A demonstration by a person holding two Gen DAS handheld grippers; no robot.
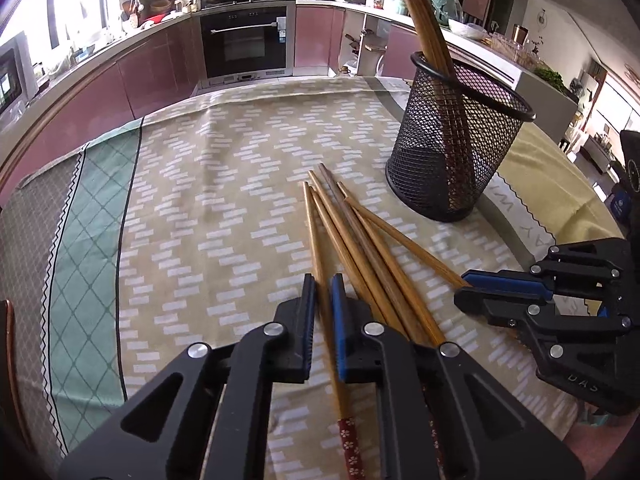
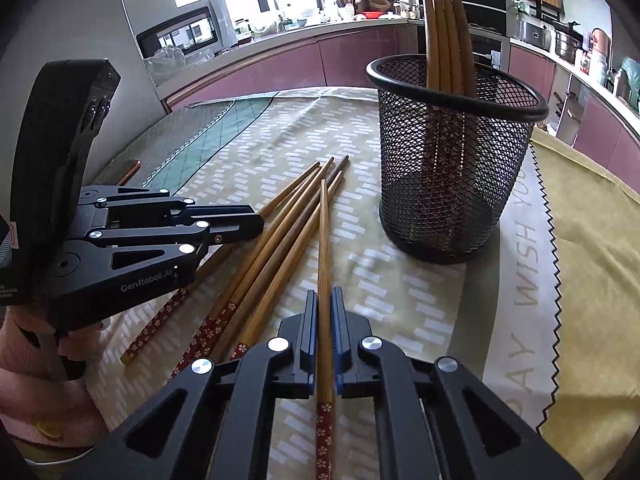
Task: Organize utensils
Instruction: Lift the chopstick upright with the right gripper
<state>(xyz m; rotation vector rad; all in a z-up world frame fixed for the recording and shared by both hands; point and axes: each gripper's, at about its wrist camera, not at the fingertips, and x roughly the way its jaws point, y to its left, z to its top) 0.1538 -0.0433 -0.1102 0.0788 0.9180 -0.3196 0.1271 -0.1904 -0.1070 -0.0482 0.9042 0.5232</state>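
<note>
Right wrist view: the right gripper point(image 2: 324, 320) is clamped on 1 chopstick point(image 2: 323, 240). Ahead and to its right, a black mesh holder point(image 2: 452, 184) stands upright on the bench point(image 2: 580, 220), with 4 chopsticks point(image 2: 442, 24) leaning inside. Left wrist view: the left gripper point(image 1: 322, 320) has its jaws slightly apart around another chopstick point(image 1: 316, 248), beside loose chopsticks point(image 1: 360, 240) lying on the tablecloth.
</note>
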